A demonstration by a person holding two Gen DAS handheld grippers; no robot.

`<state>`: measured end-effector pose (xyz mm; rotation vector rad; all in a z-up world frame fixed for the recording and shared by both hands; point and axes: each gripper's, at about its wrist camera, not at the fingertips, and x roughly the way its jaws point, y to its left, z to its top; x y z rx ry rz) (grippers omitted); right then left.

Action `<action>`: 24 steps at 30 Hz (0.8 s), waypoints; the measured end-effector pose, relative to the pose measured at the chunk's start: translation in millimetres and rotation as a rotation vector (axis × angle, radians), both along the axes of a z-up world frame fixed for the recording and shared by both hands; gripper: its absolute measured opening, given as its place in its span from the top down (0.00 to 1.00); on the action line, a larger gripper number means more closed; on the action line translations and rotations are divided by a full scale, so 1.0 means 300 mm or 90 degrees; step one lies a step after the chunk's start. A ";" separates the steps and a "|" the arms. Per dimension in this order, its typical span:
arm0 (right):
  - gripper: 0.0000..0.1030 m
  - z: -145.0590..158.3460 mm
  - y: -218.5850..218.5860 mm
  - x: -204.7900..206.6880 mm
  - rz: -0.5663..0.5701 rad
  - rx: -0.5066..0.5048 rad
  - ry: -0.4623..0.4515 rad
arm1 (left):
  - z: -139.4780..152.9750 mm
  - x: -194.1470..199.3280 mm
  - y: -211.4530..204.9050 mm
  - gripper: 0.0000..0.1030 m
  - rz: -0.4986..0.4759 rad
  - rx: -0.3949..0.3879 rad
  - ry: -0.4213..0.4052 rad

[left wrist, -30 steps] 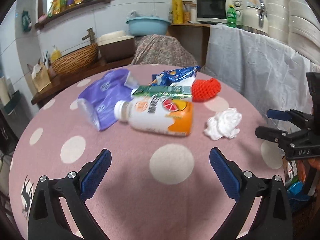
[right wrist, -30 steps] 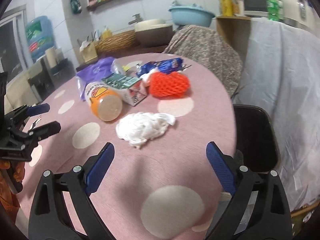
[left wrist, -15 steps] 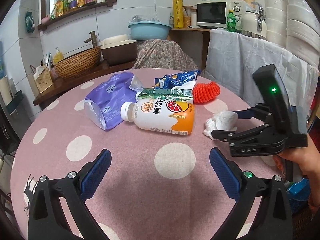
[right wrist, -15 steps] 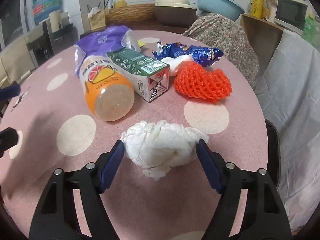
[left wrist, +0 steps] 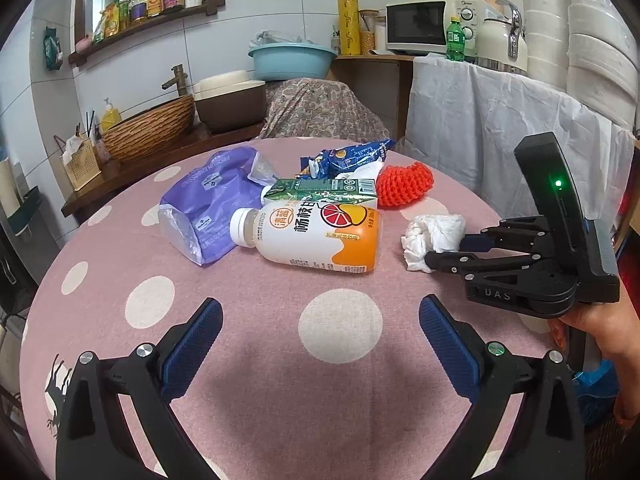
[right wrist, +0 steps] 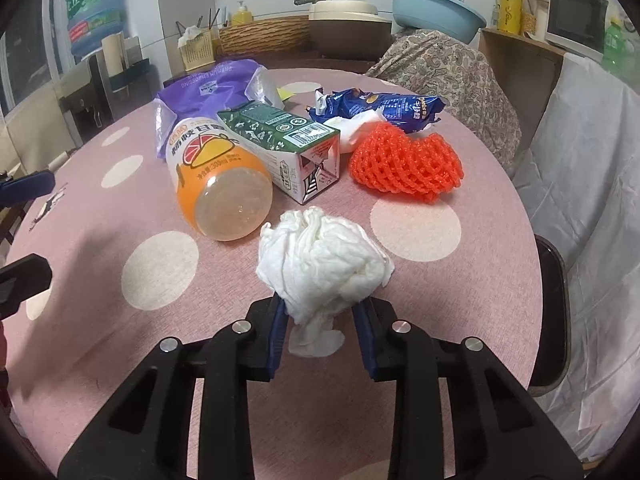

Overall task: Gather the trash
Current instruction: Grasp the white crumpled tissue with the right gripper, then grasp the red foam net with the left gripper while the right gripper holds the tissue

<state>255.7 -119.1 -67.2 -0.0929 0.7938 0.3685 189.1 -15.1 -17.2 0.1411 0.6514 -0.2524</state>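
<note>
- Right gripper [right wrist: 322,332] pinching the crumpled white tissue [right wrist: 320,260], blue pads pressed in on its lower part, one each side; a loose tail of paper hangs between them.
- Tissue sits near the right edge of the tabletop [right wrist: 460,320], just beside the base of the orange juice bottle [right wrist: 218,184]; can't tell if it's lifted off the cloth yet.
- Left gripper [left wrist: 320,344] spread wide, holding nothing, hovering over the near edge of the tabletop.
- Other trash bunched toward the far edge: green carton [right wrist: 280,140] touching the bottle, red foam net [right wrist: 404,164] just beside the carton, blue snack wrapper [right wrist: 384,108] behind the net, purple plastic bag [right wrist: 208,92] behind the bottle.
- Step: first grab of the collecting, tissue just clamped; everything else untouched, so task is early.
- Next likely: lift tissue clear, carry to a bin. No bin clearly shown, dark container off the right edge [right wrist: 554,312] may be one, not sure.
- Watch: tissue is soft, grip is low on it, could slip or tear; lift straight up so it doesn't nudge the bottle, which may roll.
</note>
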 end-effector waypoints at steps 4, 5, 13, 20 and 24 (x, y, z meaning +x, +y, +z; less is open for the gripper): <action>0.71 0.019 -0.032 -0.030 -0.008 0.028 -0.013 | -0.001 0.006 -0.015 0.05 -0.005 0.005 0.000; 0.71 0.026 -0.042 -0.039 -0.012 0.034 -0.018 | 0.000 0.008 -0.021 0.05 -0.008 0.006 0.001; 0.71 0.072 -0.149 -0.134 -0.045 0.067 -0.052 | 0.009 0.036 -0.121 0.05 -0.049 0.040 -0.010; 0.71 0.089 -0.272 -0.208 -0.088 0.089 -0.064 | 0.012 0.097 -0.245 0.05 -0.105 0.076 -0.015; 0.71 0.086 -0.340 -0.231 -0.109 0.099 -0.063 | 0.017 0.171 -0.319 0.06 -0.139 0.104 -0.011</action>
